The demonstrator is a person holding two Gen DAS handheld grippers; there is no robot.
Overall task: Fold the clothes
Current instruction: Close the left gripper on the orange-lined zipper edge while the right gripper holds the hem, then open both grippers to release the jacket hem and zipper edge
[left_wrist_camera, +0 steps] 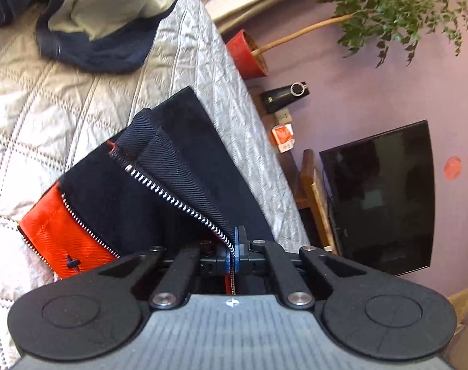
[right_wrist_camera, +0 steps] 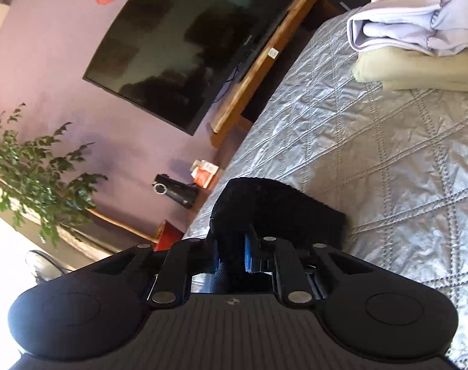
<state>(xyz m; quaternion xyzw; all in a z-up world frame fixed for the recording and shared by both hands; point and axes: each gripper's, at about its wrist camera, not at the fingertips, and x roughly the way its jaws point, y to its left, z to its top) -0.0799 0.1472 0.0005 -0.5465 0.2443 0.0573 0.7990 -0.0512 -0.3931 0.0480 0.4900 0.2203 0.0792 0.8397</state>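
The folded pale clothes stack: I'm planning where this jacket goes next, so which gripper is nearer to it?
Right. The right gripper faces the stack across the bedspread; the left gripper's view doesn't show it.

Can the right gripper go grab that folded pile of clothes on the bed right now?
Probably not yet. The right gripper is shut on the dark jacket, so it is busy. The bedspread between it and the folded pile looks bare, so once it lets go the way seems free.

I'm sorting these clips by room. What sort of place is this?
Most likely a bedroom: a bed with a quilted silver bedspread, folded clothes stacked on it, and a television against the purple wall.
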